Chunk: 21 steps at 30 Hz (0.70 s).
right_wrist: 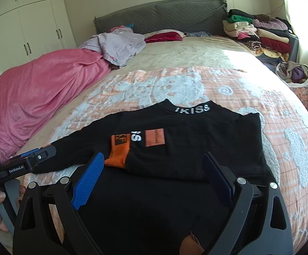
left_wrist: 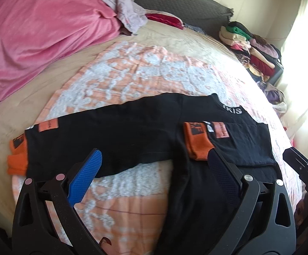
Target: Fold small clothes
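Observation:
A small black sweater [left_wrist: 132,131] with orange cuffs and white collar lettering lies flat on the orange and white blanket [left_wrist: 132,74]. One sleeve stretches left, ending in an orange cuff [left_wrist: 18,159]. The other sleeve is folded across the chest, its orange cuff [right_wrist: 116,150] near the middle. My left gripper [left_wrist: 154,159] is open above the sweater's lower edge, holding nothing. My right gripper [right_wrist: 151,161] is open above the sweater's [right_wrist: 185,148] body, holding nothing. The left gripper's body [right_wrist: 16,165] shows at the left of the right wrist view.
A pink blanket [left_wrist: 37,38] is heaped at the left of the bed. A lilac garment [right_wrist: 120,44] and a red cushion [right_wrist: 164,36] lie near the grey headboard [right_wrist: 160,14]. Stacked folded clothes [right_wrist: 260,34] stand at the far right. White wardrobes [right_wrist: 26,27] line the left wall.

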Motion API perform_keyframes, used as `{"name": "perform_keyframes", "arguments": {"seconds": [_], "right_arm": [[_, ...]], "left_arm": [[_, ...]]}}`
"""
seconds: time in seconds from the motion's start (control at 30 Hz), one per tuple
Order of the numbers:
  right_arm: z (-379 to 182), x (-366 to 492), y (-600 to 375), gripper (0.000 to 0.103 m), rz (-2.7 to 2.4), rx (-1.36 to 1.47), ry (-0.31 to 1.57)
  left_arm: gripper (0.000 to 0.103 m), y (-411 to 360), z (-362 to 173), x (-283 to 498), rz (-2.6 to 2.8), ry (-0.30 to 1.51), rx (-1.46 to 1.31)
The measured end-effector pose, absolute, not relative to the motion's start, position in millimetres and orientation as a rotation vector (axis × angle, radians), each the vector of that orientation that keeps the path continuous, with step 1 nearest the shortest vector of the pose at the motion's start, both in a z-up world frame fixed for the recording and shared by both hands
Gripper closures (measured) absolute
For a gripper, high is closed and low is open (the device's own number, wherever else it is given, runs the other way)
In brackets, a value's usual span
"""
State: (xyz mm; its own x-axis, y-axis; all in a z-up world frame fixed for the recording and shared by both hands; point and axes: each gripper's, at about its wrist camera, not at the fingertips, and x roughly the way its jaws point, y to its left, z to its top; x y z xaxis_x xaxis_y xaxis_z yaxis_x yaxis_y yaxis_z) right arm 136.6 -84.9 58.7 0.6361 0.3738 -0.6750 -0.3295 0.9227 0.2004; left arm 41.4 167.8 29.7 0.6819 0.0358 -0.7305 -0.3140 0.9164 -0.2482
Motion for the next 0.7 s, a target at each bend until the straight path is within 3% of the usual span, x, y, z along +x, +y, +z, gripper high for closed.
{"name": "perform_keyframes", "arguments": {"seconds": [0.7], "right_arm": [[63, 137, 14, 0.011, 0.590, -0.037, 0.787]], "left_arm": [[0.010, 243, 6, -14, 0.378, 0.825, -0.486]]}}
